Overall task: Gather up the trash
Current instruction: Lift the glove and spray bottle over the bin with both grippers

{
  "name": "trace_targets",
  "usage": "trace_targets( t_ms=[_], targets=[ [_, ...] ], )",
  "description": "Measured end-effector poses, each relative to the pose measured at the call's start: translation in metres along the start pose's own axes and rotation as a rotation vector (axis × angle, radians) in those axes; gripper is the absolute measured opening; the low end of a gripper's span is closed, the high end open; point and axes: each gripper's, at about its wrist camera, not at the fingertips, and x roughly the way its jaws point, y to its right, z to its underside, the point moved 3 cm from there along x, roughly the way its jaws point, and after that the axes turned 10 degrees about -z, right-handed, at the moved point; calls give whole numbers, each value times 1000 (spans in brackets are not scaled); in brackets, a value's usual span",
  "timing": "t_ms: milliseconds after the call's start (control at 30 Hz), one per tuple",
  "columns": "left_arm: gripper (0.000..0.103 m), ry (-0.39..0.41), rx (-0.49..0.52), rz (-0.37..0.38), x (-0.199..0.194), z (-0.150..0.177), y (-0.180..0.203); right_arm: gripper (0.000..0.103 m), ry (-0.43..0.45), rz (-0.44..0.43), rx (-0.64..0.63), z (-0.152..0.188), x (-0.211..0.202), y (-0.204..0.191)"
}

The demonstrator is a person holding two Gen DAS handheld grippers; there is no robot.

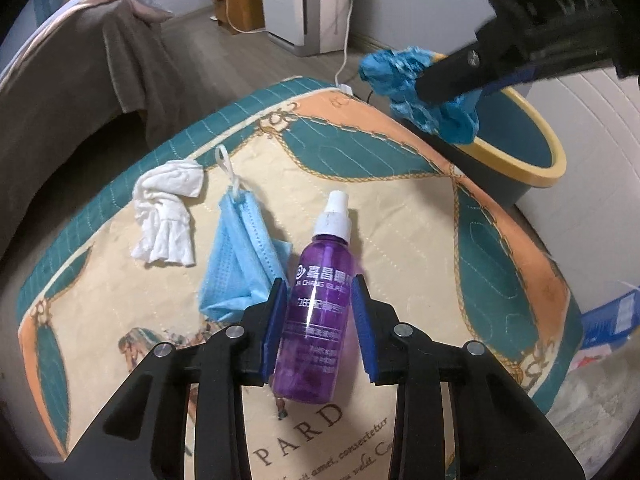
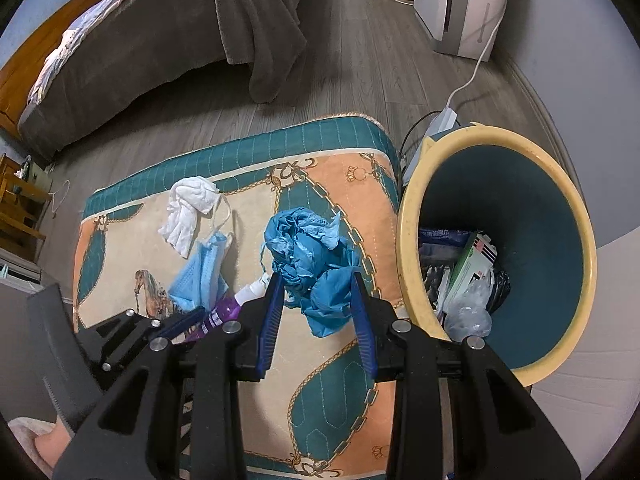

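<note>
Quilted mat [image 1: 400,216] beside grey floor [image 1: 224,60]

Quilted mat [image 1: 400,216] carries tissue wad [image 1: 166,216] far left, face mask [image 1: 240,256] just right of it, touching; spray bottle [image 1: 316,304] next right, lying flat. Trash bin [image 2: 408,240] stands off the mat's right edge, wrappers and a box inside. Bed [image 2: 160,52] behind, across the floor.

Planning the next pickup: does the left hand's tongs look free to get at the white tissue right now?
Probably not yet: the left tongs are shut on the purple spray bottle. The white tissue lies uncovered beyond the blue face mask, otherwise unobstructed.
</note>
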Motion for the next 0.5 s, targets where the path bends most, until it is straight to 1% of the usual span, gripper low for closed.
trace_targets(
  t_ms=[200,267,367,500],
  targets=[
    [35,-63,8,-13,17,7,2,33,1,-4,-9,0,0,-3],
    [33,-53,20,-16,14,7,3,33,2,-6,-16,0,-1,-6],
    [33,-36,28,-10,8,5,5,33,5,-10,-25,-1,-2,-9],
    [33,4,-5,9,-9,-3,0,33,25,-23,-27,-5,-10,-12]
  ],
)
